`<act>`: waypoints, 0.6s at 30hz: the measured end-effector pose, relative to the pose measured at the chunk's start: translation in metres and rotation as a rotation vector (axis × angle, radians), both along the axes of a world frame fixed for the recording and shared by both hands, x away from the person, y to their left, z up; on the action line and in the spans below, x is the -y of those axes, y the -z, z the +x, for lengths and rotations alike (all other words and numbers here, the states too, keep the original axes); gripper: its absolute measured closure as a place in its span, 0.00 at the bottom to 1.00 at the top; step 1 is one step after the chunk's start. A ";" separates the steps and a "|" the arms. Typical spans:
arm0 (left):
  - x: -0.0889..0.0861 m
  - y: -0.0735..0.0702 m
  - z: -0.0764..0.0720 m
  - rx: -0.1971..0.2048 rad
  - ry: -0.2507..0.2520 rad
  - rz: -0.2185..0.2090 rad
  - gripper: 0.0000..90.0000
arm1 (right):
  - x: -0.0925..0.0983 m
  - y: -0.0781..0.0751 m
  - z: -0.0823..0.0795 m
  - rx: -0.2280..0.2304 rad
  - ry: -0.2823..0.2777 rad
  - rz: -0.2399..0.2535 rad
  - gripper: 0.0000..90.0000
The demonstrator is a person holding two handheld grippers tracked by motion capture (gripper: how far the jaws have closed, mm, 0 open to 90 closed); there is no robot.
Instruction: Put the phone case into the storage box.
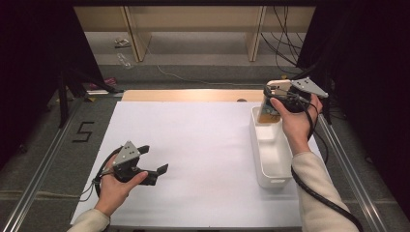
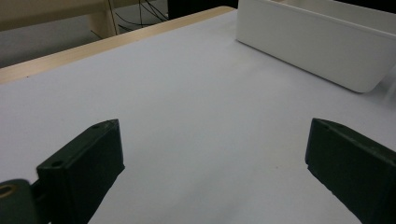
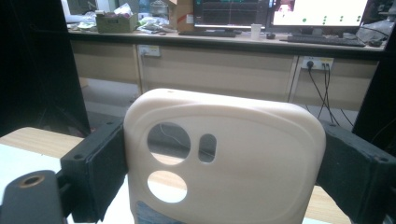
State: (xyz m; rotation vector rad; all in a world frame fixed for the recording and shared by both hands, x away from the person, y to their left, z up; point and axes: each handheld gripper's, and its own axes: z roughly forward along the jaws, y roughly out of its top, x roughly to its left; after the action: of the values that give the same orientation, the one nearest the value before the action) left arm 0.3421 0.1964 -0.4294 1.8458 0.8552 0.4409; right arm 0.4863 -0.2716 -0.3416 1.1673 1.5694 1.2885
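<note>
the right gripper (image 1: 276, 100) is clamping a cream phone case (image 3: 224, 158) by its side edges, holding it upright over the far end of the white bin (image 1: 275, 180), probably so it can go in or come out end-first without catching the walls. the left gripper (image 1: 151, 163) is resting low over the white sheet (image 1: 193, 145), jaws wide apart and empty, well clear of the bin so it isn't getting in the way.
</note>
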 end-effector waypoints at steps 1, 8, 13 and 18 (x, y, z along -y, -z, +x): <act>0.000 0.000 0.000 0.000 0.000 0.000 0.04 | 0.000 0.000 0.001 -0.002 0.001 -0.001 0.13; 0.000 0.000 0.000 0.000 0.000 0.000 0.04 | 0.001 0.002 0.004 -0.011 0.006 -0.005 0.13; 0.000 0.000 0.000 -0.001 0.000 -0.001 0.04 | 0.001 0.002 0.007 -0.012 0.008 -0.005 0.13; 0.000 0.000 0.001 0.000 0.000 -0.002 0.04 | 0.001 0.003 0.010 -0.022 0.009 -0.006 0.13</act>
State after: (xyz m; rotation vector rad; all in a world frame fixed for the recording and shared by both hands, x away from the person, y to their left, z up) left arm 0.3426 0.1968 -0.4298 1.8440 0.8559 0.4396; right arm 0.4961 -0.2723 -0.3447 1.1874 1.5810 1.2676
